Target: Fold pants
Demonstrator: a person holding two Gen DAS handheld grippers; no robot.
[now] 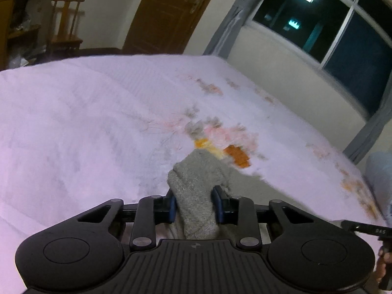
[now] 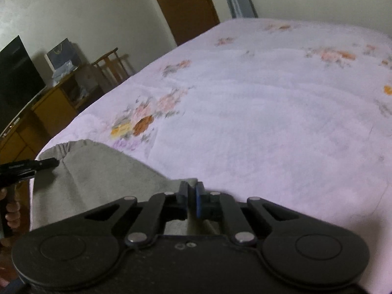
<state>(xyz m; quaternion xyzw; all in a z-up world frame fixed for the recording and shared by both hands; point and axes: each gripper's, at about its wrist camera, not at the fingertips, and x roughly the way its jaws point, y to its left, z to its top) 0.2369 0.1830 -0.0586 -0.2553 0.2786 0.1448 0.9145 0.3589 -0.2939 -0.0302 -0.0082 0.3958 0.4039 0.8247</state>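
The grey pants point(image 2: 98, 171) lie at the near edge of a bed with a pale pink flowered cover point(image 2: 269, 122). My left gripper point(image 1: 194, 202) is shut on a bunched thick fold of the pants point(image 1: 196, 183), which sticks out forward between the blue pads. My right gripper point(image 2: 192, 199) is shut on a thin edge of the pants, pads nearly together. The left gripper's tip point(image 2: 46, 163) shows at the left of the right wrist view, on the pants' far corner. The right gripper's tool point(image 1: 367, 230) shows at the right edge of the left wrist view.
The bed cover point(image 1: 98, 122) spreads wide ahead. Beyond it stand a wooden chair point(image 1: 66, 24), a brown door point(image 1: 169, 12), a dark window with grey curtains point(image 1: 330, 24), and a wooden cabinet with a dark TV point(image 2: 17, 80).
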